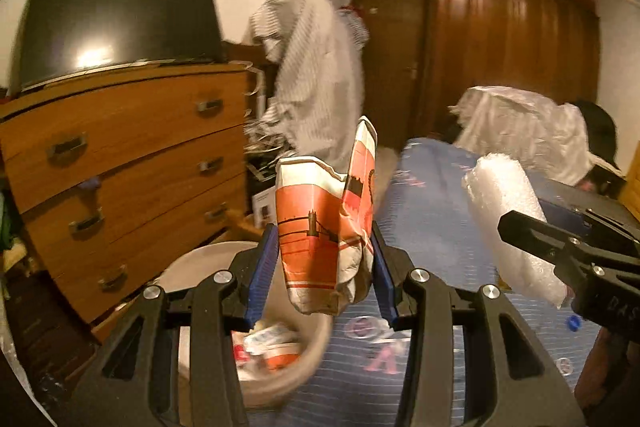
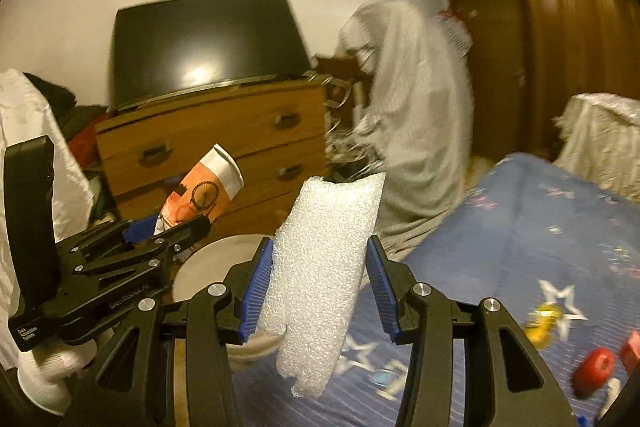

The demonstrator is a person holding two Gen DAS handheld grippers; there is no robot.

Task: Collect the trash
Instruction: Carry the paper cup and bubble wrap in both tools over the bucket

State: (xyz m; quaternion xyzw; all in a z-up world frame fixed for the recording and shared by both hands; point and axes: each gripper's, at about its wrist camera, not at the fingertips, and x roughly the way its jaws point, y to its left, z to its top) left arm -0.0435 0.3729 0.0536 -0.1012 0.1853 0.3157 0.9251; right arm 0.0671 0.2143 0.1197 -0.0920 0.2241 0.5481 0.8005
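A: What does the left gripper (image 1: 324, 263) hold?

B: A crumpled paper cup (image 1: 328, 223), orange and white with a bridge printed on it. The blue pads press on both its sides, so the jaws are clamped on it, partly apart. The cup stands roughly upright between them.

A: And the right gripper (image 2: 320, 279)?

B: Its jaws are clamped on a roll of white foam wrap (image 2: 320, 275), which sticks out above and below the pads.

A: Where is the trash going?

B: A pale round bin (image 1: 224, 259) sits on the floor beside the bed (image 1: 436, 235), below the left gripper. Orange and white wrappers (image 1: 272, 347) lie inside it. The cup is above the bin's edge, not in it.

A: What else is around?

B: A wooden dresser (image 1: 132, 163) with a dark TV (image 1: 120, 19) on top, a striped cloth (image 1: 316, 75) draped over something, a dark wardrobe (image 1: 508, 39). On the blue bedcover, in the right view, a red ring (image 2: 594, 371) and a yellow item (image 2: 542, 323), blurred.
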